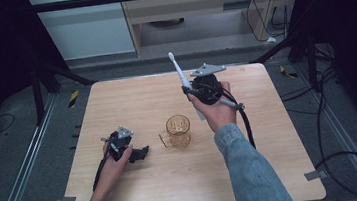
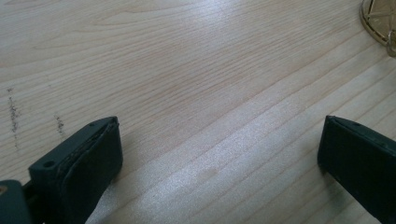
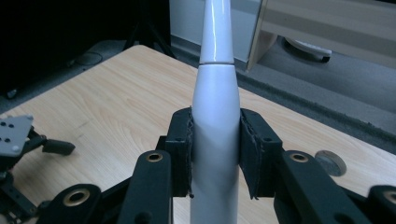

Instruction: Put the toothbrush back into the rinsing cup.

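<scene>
Two hand-held grippers are at work over the worktop (image 1: 141,195). Right hand-held gripper (image 1: 189,90): jaws clamped on a white toothbrush (image 1: 184,82), pads pressing both sides of the thick handle, as the right gripper view confirms (image 3: 215,135). The toothbrush stands steeply, long axis running from the bristle head, up and away beyond the jaws, to the butt end, which hangs below and nearer the person. It is clear of the worktop.

An amber cup (image 1: 177,130) stands upright on the worktop, below the right hand-held gripper and slightly to its left, between the two hands. Butt end of the toothbrush sits near the cup rim, apparently above and just to its right; contact cannot be confirmed. Judgement: the coming move turns on bringing that lower end over the cup mouth and keeping the axis near vertical; the right hand is the one placed for it.

Left hand-held gripper (image 1: 142,153): jaws wide apart, nothing between them, held low over bare wood, pointing toward the cup, whose base shows at the far corner of its view (image 2: 378,18). It lies near the cup, not touching.
</scene>
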`<state>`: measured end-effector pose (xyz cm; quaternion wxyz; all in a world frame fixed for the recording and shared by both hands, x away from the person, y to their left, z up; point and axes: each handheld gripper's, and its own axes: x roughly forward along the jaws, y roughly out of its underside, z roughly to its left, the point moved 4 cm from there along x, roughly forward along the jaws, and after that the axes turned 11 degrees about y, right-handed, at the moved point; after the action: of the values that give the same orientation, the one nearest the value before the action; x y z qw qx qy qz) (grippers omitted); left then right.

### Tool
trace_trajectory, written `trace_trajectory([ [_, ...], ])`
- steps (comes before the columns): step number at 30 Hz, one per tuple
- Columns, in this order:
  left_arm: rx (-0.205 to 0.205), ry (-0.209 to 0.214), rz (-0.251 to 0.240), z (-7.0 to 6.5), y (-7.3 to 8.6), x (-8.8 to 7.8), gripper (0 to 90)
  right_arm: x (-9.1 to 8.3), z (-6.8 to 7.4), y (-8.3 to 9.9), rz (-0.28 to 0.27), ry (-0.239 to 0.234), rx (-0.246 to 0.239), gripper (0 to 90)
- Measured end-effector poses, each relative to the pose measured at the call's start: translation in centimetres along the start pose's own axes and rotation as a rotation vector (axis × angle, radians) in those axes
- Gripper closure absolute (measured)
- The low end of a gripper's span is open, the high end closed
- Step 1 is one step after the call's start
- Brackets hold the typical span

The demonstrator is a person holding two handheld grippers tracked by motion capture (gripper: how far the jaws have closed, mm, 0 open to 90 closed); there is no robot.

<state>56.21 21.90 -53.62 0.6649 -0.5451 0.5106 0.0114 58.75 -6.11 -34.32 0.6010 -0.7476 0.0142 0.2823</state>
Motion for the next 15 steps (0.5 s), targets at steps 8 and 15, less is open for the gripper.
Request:
trace_trajectory([
  [8,0.0,0.0,-0.001,0.0,0.0,0.0,0.0,0.7,1.7,-0.6,-0.032,-0.018,0.012,66.9],
  [15,0.001,0.0,-0.001,0.0,0.0,0.0,0.0,1.3,2.8,-0.6,-0.045,-0.038,0.022,66.9],
])
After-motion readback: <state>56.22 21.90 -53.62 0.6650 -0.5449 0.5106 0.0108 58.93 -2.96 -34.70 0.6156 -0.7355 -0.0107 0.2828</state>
